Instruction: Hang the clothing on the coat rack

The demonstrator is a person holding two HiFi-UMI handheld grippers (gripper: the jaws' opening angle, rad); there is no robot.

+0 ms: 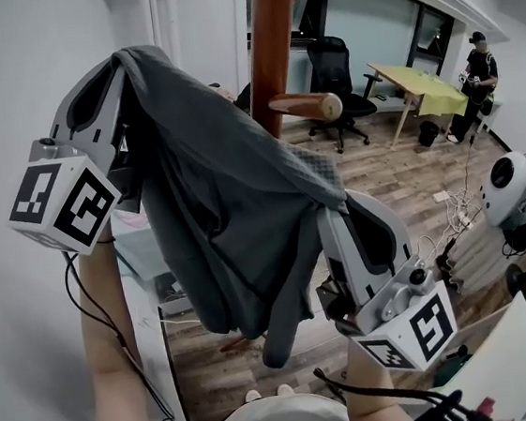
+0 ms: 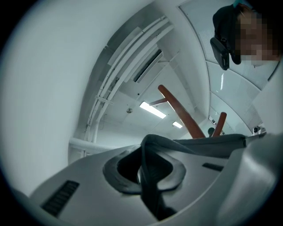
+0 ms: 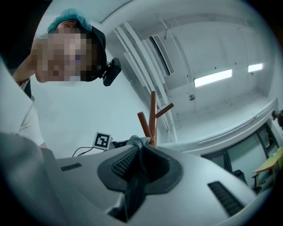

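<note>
A dark grey garment [image 1: 221, 214] hangs stretched between my two grippers in the head view. My left gripper [image 1: 114, 66] is raised at the upper left, shut on one edge of the cloth [image 2: 152, 170]. Lower right, my right gripper [image 1: 331, 208] is shut on another edge [image 3: 137, 176]. The brown wooden coat rack [image 1: 272, 43] stands just behind the garment, one round-ended peg [image 1: 308, 106] pointing right beside the cloth. In the gripper views the rack's pegs [image 2: 185, 115] [image 3: 152, 117] rise beyond the jaws.
A black office chair [image 1: 336, 88] and a yellow-green table [image 1: 419, 88] stand on the wooden floor behind the rack. A person [image 1: 476, 77] stands at the far right. A white wall [image 1: 4, 93] runs along the left. Cables and a white round device [image 1: 508, 188] lie at right.
</note>
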